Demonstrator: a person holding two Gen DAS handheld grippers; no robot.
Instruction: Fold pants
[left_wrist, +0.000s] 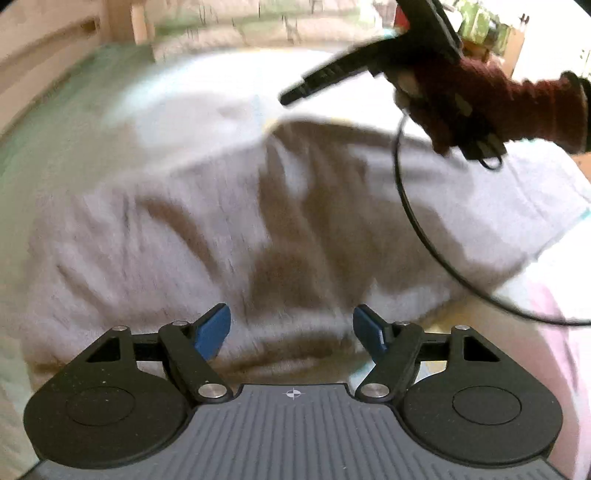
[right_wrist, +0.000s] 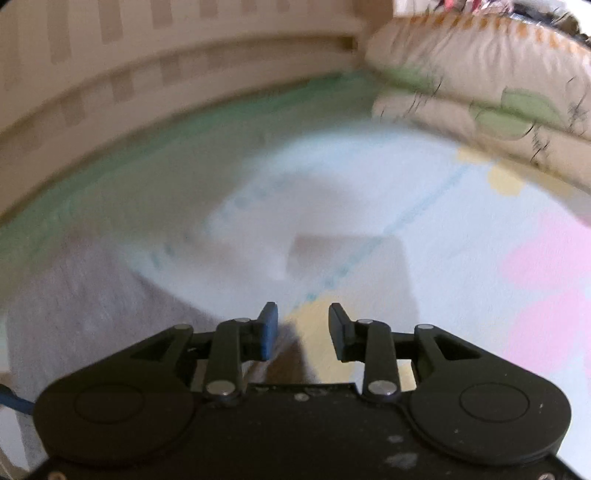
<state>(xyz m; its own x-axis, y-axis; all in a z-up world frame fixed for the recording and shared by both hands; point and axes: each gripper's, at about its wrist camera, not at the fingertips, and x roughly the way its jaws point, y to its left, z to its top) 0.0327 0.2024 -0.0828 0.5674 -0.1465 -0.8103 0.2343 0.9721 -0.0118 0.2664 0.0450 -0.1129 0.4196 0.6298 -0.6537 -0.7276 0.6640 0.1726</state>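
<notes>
The left tongs (left_wrist: 291, 330) stood wide apart, their blue pads (left_wrist: 212, 330) clear of any cloth, and nothing lay between them; they hovered just above the near edge of the light grey, soft knitted pants (left_wrist: 192, 229). The right tongs (right_wrist: 303, 328) were parted by a narrower gap, also with nothing between the pads, one blue pad (right_wrist: 269, 332) at 9 o'clock of the gap and one dark pad at 3 o'clock. In the left wrist view the right tongs appeared at 1 o'clock, raised above the pants and apart from them, carried by a hand in a dark red knitted glove (left_wrist: 491, 103), with a thin black cable (left_wrist: 410, 206) looping down from it. The pants lay spread on the bed (right_wrist: 461, 258), which wore a pale sheet with pink, yellow and green patches. They filled the middle of the left view, rumpled into several soft ridges with dark shadowed folds running from 12 to 6 o'clock. In the right view only one grey part showed at 8 o'clock, its edge just beside the tongs. A cream quilt with green prints (right_wrist: 491, 85) was piled at 2 o'clock, and a beige slatted bed rail (right_wrist: 110, 88) ran along 10 o'clock. Both views were blurred.
</notes>
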